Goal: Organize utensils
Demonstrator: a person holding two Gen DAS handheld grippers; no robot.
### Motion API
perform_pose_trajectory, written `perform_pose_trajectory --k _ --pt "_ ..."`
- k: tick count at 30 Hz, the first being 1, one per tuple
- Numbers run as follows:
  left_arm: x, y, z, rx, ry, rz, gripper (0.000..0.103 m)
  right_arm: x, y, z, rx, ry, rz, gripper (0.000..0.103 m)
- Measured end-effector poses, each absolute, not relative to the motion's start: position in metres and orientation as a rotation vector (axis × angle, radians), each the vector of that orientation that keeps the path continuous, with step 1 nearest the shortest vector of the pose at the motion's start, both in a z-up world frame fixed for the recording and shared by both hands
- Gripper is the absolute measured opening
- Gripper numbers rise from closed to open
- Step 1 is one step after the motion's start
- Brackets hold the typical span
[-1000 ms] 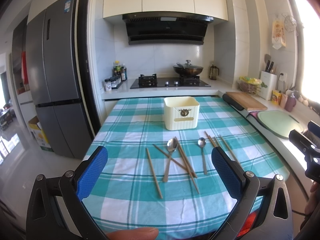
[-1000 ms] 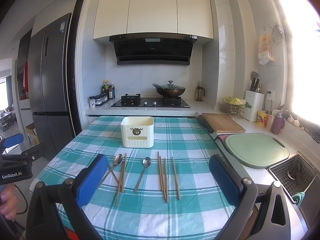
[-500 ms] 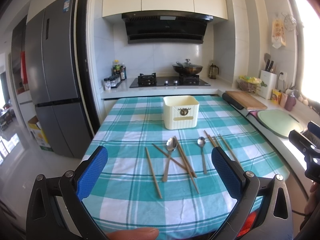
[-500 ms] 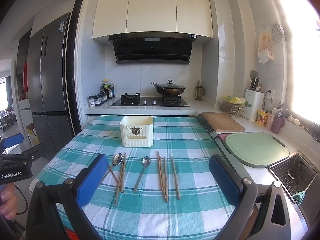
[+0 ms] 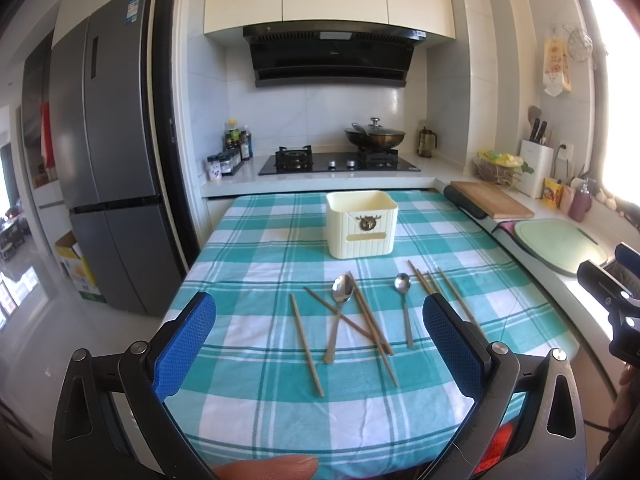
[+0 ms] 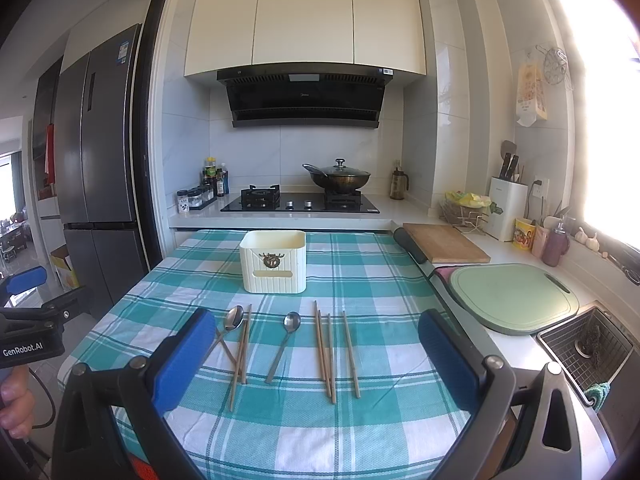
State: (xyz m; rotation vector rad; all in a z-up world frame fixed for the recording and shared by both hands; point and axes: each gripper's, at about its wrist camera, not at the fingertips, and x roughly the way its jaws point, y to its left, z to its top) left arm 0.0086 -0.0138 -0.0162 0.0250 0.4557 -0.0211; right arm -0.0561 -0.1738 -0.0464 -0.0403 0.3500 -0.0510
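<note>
**Both claws empty, utensils loose on the cloth**

I hold the left gripper [image 5: 319, 350] and the right gripper [image 6: 312, 358] above the near edge of the teal-and-white checked tablecloth [image 6: 380, 280], both spread wide with nothing between the blue pads. The cream ribbed plastic holder [image 6: 273, 262] stands further back, apparently empty, though I cannot see its floor. In front of it lie two steel spoons [image 6: 283, 346] and several thin wooden chopsticks [image 6: 332, 354], none yet stowed. On the left the larger spoon [image 5: 339, 312] crosses tangled sticks, so I judge a pinch there may drag its neighbours or roll a stick off the table.
</note>
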Motion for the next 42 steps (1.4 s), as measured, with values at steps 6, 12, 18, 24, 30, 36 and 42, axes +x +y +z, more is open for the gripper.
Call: perform_pose_trajectory --k 6,12,18,24,30,36,42 --pt "0.0092 -0.0124 -0.0146 0.025 0.456 -0.021 0.103 -0.0561 -0.1736 -0.0464 -0.04 0.35 -0.051 0.103" --pt "0.0092 -0.0125 -0.0146 0.025 0.457 -0.021 0.103 -0.0561 -0.1736 -0.0465 -0.041 0.35 -0.052 0.103" --pt "0.0096 -0.013 -0.0151 0.024 0.458 -0.021 0.103 -0.056 -0.1737 -0.0462 -0.041 0.35 -0.051 0.103" --pt "0.0097 -0.0123 -0.0141 0.024 0.458 -0.021 0.103 -0.0559 -0.1736 -0.0462 -0.041 0.351 -0.051 0.103" --pt "0.0099 -0.0123 -0.014 0.024 0.458 -0.021 0.103 -0.0563 -0.1739 -0.0467 -0.041 0.352 -0.051 0.103" --pt "0.01 -0.013 -0.0145 0.026 0.459 -0.021 0.103 -0.0565 -0.1743 -0.0466 -0.041 0.351 -0.05 0.103" --pt "0.0101 -0.0119 -0.0137 0.024 0.46 -0.022 0.103 -0.0557 -0.175 -0.0464 -0.042 0.353 -0.05 0.103"
